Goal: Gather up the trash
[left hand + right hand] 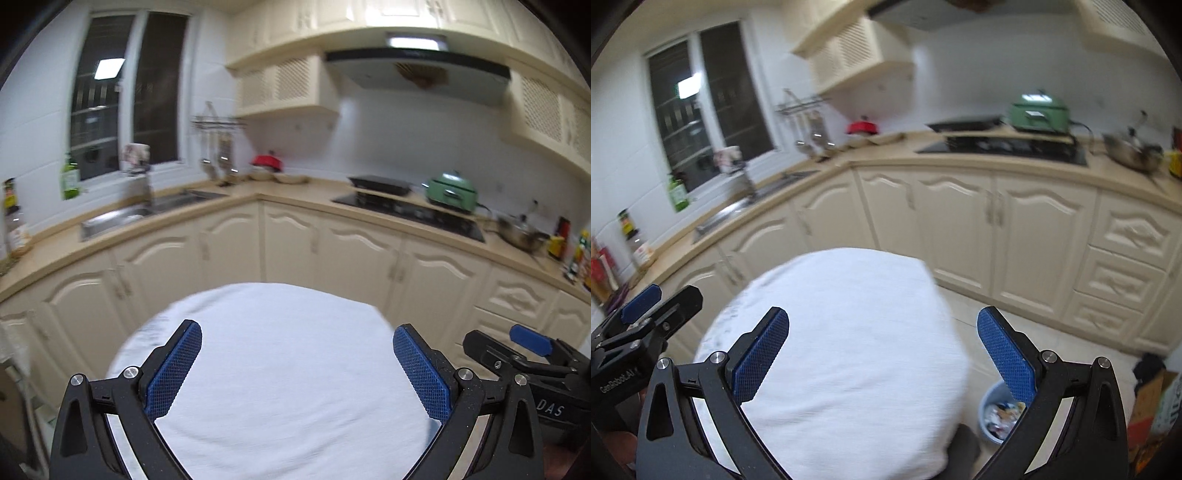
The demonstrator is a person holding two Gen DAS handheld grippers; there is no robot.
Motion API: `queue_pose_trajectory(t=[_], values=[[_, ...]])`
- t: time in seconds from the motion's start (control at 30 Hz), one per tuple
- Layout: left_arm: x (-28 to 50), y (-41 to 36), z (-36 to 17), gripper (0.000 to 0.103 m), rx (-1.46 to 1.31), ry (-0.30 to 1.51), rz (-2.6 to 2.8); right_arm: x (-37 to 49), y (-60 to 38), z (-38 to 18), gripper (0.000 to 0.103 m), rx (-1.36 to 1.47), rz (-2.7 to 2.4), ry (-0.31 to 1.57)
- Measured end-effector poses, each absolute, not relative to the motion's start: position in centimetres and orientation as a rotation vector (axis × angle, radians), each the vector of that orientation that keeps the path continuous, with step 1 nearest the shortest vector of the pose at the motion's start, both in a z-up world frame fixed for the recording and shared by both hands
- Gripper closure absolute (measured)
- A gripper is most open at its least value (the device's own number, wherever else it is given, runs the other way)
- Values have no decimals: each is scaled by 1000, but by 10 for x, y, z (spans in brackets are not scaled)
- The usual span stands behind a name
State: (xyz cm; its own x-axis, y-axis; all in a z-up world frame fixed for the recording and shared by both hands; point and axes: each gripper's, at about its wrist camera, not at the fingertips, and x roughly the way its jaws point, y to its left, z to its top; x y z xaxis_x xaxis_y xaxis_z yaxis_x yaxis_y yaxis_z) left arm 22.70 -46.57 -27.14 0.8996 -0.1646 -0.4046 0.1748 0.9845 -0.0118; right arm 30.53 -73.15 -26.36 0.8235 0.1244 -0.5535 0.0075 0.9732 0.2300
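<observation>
Both the left gripper (297, 345) and right gripper (882, 336) hang wide apart and empty above the white-clothed round table (288, 369), seemingly poised to begin. The only trash visible fills the blue wastebasket (991, 417) on the floor just right of that table.

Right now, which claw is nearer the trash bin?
Right. The bin sits on the floor just under the right claw, beside its right finger. The left claw hovers over the table, farther away.
</observation>
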Motion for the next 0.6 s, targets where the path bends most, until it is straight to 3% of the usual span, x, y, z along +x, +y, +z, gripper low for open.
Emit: queue_pose_trajectory(t=[0.33,0.6], values=[[114,-420,-275,1,20,317,-43,279,-629,-245,0,115,132,507],[72,-421,-294,1,14,277,6,253,-611,-242,0,74,141,459]])
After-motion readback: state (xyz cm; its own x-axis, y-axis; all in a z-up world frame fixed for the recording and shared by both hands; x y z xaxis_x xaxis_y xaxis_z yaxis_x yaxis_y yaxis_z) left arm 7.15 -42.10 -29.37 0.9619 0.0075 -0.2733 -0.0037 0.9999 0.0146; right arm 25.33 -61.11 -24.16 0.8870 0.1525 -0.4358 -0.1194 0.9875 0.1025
